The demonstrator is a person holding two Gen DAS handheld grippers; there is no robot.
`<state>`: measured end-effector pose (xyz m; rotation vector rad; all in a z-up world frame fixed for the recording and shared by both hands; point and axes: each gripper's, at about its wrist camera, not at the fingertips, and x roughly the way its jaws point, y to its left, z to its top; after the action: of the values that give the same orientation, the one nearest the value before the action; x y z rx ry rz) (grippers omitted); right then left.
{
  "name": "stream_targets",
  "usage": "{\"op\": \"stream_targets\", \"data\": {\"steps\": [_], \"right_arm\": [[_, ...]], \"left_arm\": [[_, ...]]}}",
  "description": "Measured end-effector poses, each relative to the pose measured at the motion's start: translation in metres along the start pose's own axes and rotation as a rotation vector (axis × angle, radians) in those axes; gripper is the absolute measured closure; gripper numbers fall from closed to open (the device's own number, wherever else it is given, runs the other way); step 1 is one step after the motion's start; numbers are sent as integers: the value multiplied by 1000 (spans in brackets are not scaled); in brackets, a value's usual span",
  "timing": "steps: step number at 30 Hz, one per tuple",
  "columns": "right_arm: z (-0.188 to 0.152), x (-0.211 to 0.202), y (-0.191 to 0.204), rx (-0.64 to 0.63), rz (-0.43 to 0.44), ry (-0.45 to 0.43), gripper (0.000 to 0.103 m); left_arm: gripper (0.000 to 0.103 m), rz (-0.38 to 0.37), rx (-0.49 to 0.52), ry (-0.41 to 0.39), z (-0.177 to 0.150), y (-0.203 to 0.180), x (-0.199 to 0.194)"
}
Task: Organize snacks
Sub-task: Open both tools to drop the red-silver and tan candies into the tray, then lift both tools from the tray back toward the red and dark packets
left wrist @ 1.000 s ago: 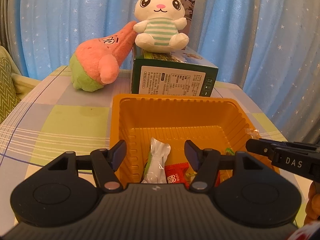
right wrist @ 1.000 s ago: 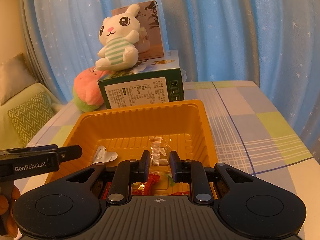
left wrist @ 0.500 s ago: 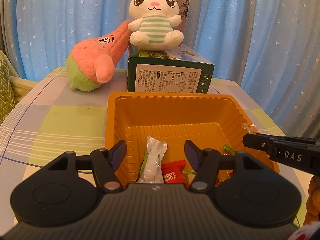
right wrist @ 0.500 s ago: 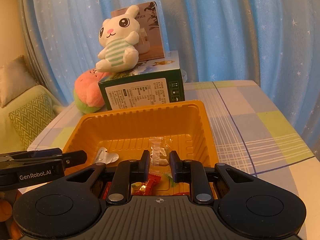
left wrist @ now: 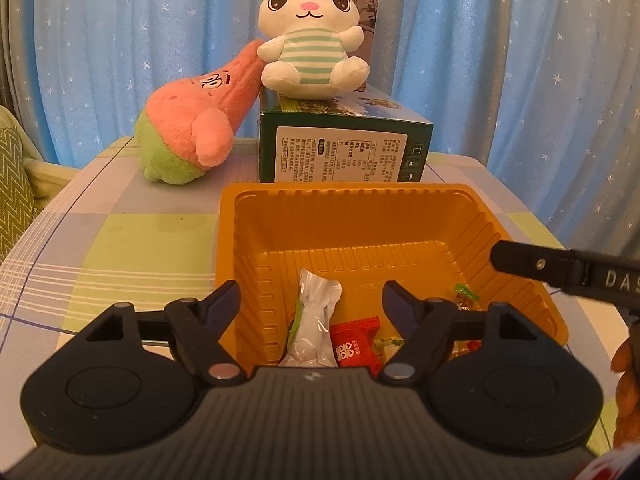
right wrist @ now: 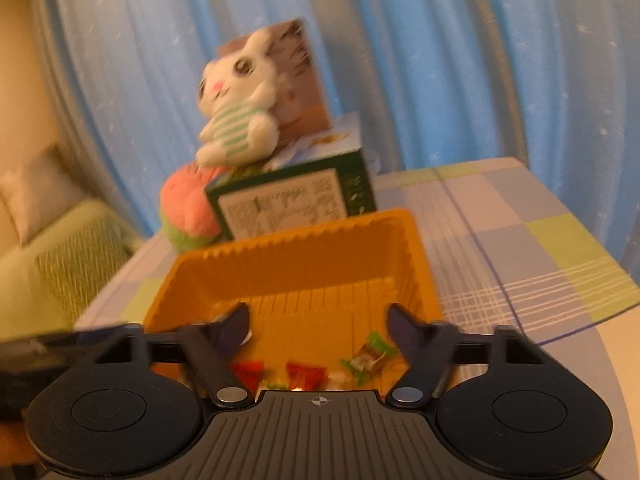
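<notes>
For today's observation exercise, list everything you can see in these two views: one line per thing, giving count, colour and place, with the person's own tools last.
tray: one, orange, on the table near both tools
white packet: one, white, in the tray
red packet: one, red, in the tray beside the white packet
green-wrapped candy: one, green, in the tray
box: one, dark green, behind the tray
bunny plush: one, white with green stripes, on top of the box
pink plush: one, pink and green, leaning against the box
table: one, checked blue and green
curtain: blue, starred, behind
left tool: open, over the tray
right tool: open, over the tray
</notes>
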<state>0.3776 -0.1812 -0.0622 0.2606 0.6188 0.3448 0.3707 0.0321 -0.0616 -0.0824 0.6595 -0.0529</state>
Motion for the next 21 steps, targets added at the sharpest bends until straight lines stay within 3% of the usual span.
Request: {"op": "stream_targets", "data": {"steps": [12,21], "right_arm": [[2,-4,1,-22,-44,-19,28],[-1,-6,1,-37,-59,-17,28]], "left_arm": [[26,1,15,2,-2,-2,0],[19,3,24,-3,-2,-4,-1]]}}
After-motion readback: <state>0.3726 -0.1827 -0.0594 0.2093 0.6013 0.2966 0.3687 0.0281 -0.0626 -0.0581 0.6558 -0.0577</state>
